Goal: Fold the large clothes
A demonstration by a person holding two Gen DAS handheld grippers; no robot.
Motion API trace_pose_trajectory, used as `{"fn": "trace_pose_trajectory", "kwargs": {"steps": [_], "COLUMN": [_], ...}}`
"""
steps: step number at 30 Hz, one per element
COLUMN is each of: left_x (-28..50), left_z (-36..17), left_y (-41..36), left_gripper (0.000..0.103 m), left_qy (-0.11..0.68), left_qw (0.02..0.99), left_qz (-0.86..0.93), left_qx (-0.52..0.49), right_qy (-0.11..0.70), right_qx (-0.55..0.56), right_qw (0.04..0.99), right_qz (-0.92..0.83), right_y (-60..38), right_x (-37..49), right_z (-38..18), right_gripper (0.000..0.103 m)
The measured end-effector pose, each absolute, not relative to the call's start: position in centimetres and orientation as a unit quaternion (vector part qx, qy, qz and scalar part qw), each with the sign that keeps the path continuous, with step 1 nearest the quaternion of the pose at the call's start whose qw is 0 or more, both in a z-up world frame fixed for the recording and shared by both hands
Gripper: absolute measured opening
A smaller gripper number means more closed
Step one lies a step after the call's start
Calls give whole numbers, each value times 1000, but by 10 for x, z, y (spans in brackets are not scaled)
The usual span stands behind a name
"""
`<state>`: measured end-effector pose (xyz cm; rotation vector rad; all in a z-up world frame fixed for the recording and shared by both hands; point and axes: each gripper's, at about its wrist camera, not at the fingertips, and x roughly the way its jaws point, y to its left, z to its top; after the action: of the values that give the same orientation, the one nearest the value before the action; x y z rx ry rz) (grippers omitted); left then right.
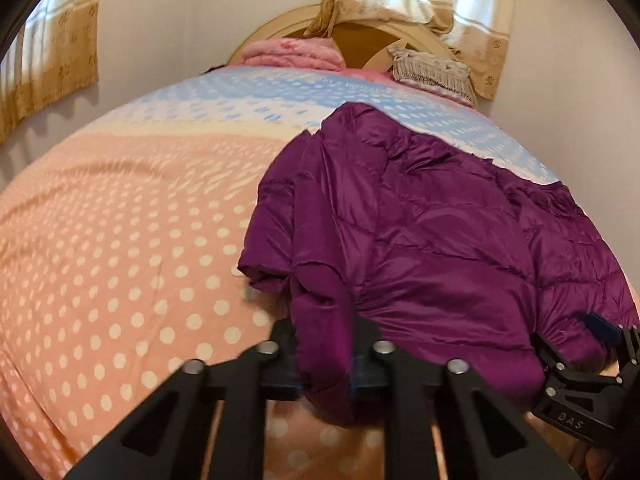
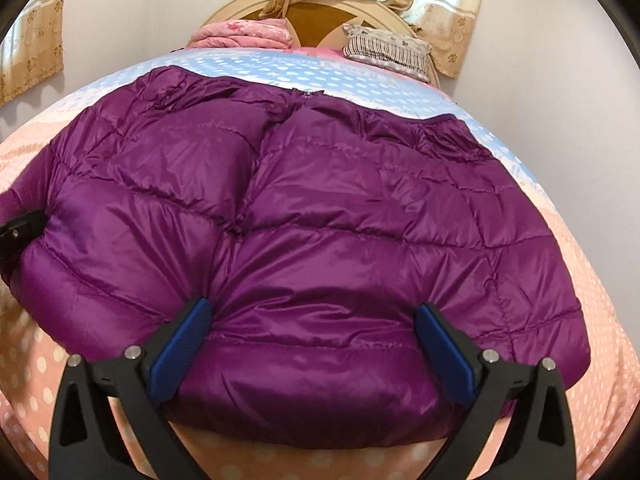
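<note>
Lettering "DAS" marks right gripper beside purple jacket.

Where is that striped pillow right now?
The striped pillow lies at the far end of the bed, against the wooden headboard, right of the folded pink blanket and beyond the purple jacket in both views.

Left claw: black angular arms w/ triangular cutouts, silver round screws. Right claw: same black frame, blue ribbed pads showing, raised "DAS" lettering on its side.
</note>
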<state>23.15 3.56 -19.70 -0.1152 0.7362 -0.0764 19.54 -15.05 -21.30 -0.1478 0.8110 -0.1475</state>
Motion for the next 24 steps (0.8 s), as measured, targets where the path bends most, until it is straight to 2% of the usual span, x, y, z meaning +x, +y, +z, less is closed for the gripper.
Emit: {"fn": "trace_pose_trajectory", "kwargs": {"steps": [11,17,21,24], "left_x": [206,188,182,178], "left_z": [-173,-136,-97,-68], "left_y": [61,76,51,-1], "left_gripper": [8,8,8,8], "left_qy": [334,297,258,222], "left_qw": [940,954,966,972], "left_qz": [-25,-6,-22,-54], "left_qx": [-67,-40,1,48], "right_qy": [390,391,348,327], "right_qx": [-87,-68,-42,-26], "right_qw": [913,918,937,943], "right_qz": [-78,1,-2,-61], "right_y": [-127,-114,-156,-221], "right_x": [185,176,152,141], "right_z": [-210,-194,-154,-134], "right_gripper": [102,102,102,103]}}
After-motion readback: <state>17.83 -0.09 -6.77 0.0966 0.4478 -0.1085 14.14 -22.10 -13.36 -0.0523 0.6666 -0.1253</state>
